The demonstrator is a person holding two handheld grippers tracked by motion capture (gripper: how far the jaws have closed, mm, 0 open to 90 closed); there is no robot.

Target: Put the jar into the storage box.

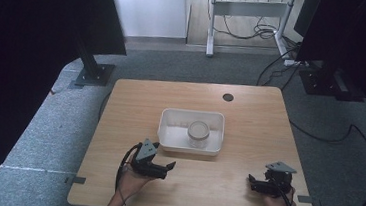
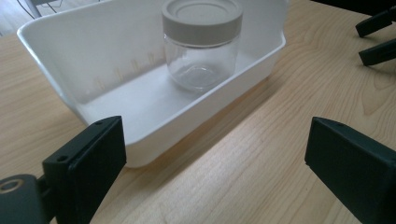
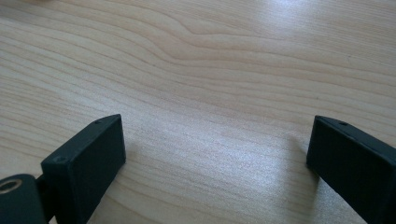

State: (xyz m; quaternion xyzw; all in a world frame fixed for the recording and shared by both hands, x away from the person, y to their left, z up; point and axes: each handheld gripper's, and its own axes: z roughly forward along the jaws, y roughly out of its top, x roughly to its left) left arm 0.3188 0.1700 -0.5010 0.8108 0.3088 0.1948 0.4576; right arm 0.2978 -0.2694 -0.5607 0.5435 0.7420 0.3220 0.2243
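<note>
On the grey carpet stands a big wooden table [image 1: 250,114], with a small dark hole [image 1: 228,97] near its far edge. Past the table, on the floor, black cables [image 1: 319,130] lie about.

Next in size is a white tub [image 1: 168,132] in the middle of the table. It is long and low, and its bare white wall looks tall in the left gripper view [image 2: 93,60].

Inside the tub, toward its right end, stands a clear glass jar [image 1: 198,134] (it is upright, with a pale round lid on top). The jar [image 2: 201,46] looks empty.

The left tool [image 1: 170,167] rests on the table just near the tub's left corner, held by a hand [image 1: 131,184]. Its two black jaws are wide apart, with nothing between them, and they point at the tub and the jar.

The right tool [image 1: 250,181] sits at the near right of the table, well apart from the tub. Its jaws are wide apart too, over bare wood.
</note>
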